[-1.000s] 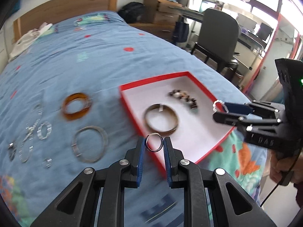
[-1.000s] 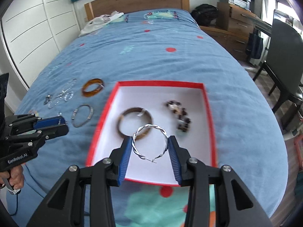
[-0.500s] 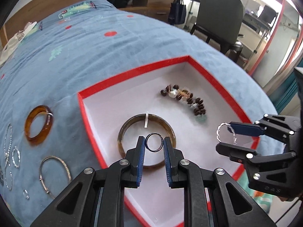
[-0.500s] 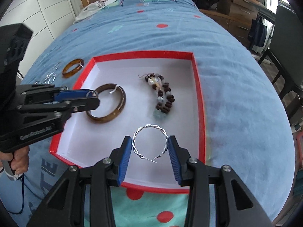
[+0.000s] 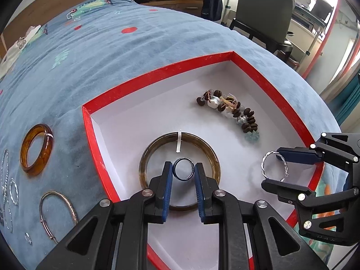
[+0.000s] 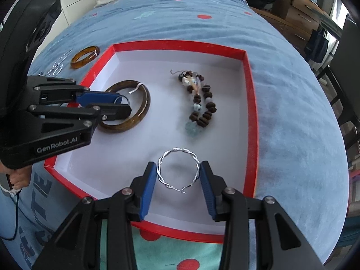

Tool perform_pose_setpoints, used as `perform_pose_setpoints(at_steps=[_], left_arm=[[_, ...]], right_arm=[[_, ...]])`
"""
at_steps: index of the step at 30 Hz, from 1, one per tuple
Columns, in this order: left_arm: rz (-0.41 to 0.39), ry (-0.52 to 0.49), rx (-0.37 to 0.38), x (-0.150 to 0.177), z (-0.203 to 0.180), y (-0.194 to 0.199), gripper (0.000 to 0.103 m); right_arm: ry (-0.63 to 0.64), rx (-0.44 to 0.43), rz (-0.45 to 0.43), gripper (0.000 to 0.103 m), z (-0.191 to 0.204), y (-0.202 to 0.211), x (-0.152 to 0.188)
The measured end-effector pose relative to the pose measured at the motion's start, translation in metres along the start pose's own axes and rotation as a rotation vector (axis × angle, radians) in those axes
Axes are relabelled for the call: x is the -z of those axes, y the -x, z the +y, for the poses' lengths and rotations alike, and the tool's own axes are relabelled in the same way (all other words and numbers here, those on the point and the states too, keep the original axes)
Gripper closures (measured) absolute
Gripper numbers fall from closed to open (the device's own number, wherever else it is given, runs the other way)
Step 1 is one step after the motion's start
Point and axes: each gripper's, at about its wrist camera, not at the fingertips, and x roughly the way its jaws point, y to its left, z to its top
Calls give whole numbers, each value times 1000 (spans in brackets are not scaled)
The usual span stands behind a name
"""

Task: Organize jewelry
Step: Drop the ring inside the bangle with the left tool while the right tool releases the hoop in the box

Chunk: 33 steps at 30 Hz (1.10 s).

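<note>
While both grippers hang over the red box, left to right: amber bangle and silver bangle lie on the blue bedspread, left of the left gripper. Left gripper is clamped on a dark ring, directly above the brown bangle on the box floor. Bead bracelet sits ahead and to its right. Right gripper is clamped on a twisted silver hoop, over the box's near edge.
</note>
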Motion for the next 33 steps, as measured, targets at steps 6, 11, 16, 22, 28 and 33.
perform_pose_setpoints(at_steps=[6, 11, 16, 22, 28, 33], left_arm=[[2, -2, 5, 1, -2, 2, 78], [3, -26, -18, 0, -6, 4, 59], [10, -18, -24, -1, -7, 4, 57], [-15, -16, -23, -1, -11, 23, 55], [-74, -20, -41, 3, -16, 59, 50], [-105, 23, -45, 21, -12, 90, 49]], right_arm=[[-9, -2, 8, 64, -1, 1, 0], [-31, -3, 13, 64, -4, 5, 0], [-66, 5, -2, 64, -10, 19, 7], [-120, 7, -43, 64, -17, 45, 18], [-145, 18, -78, 64, -13, 70, 27], [-157, 18, -120, 64, 1, 95, 32]])
